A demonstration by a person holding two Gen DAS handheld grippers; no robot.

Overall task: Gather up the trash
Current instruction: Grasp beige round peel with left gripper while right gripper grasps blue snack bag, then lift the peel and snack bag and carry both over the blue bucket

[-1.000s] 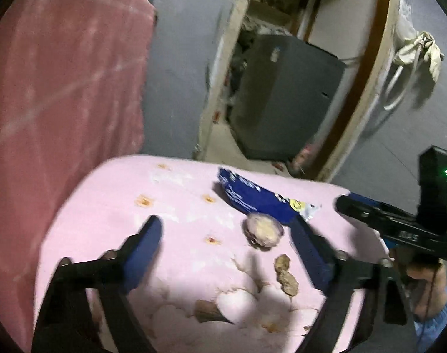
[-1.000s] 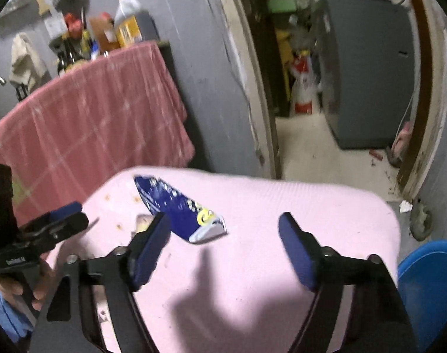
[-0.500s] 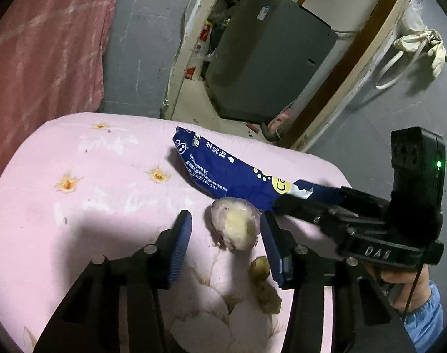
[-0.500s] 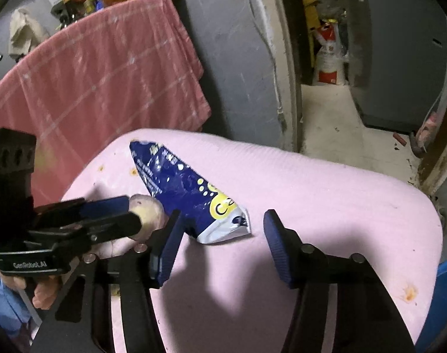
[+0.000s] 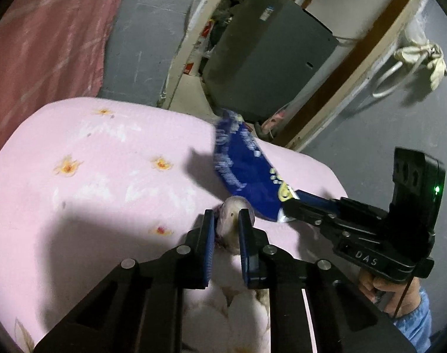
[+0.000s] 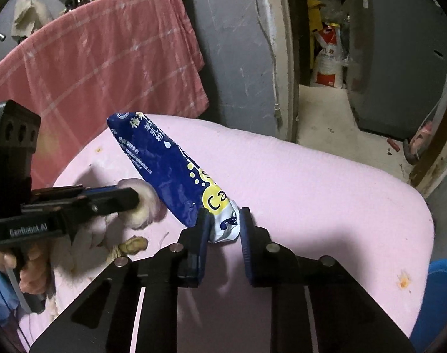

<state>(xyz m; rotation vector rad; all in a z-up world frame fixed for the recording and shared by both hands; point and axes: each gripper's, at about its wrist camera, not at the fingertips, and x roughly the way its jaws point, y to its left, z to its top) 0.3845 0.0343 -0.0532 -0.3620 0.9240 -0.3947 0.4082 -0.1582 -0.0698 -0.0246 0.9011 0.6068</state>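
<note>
Surface: I see a pink flowered cloth [image 6: 311,182] covering the surface that carries all the trash; its far edge rounds off toward a doorway, its right edge drops toward a blue bin [image 6: 441,300] low at the corner.
Wrapper: the blue snack wrapper [image 6: 167,170] is tilted up off the cloth, its far end raised, its white-and-yellow near end pinched.
Right gripper: my right gripper [image 6: 223,226] is clamped on the wrapper's near end, both pads pressing the crimped seal.
Pale lump: a soft, pale crumpled lump [image 5: 230,220], tissue or food scrap, I cannot tell which, sits just beside the wrapper's lower end.
Left gripper: my left gripper [image 5: 227,229] is closed around that lump, the pads touching it on both sides.
Scraps: small brownish scraps [image 6: 133,244] lie on the cloth near the lump, untouched.
Progress: I judge two pieces grasped but none binned yet; the scraps and both drop-offs are left.
Room: the right half of the cloth is open, so the wrapper has a free path toward the bin. The two grippers are close together, so I would part them before swinging either. On the left a hanging red cloth [image 6: 105,58] is near the surface edge.
</note>
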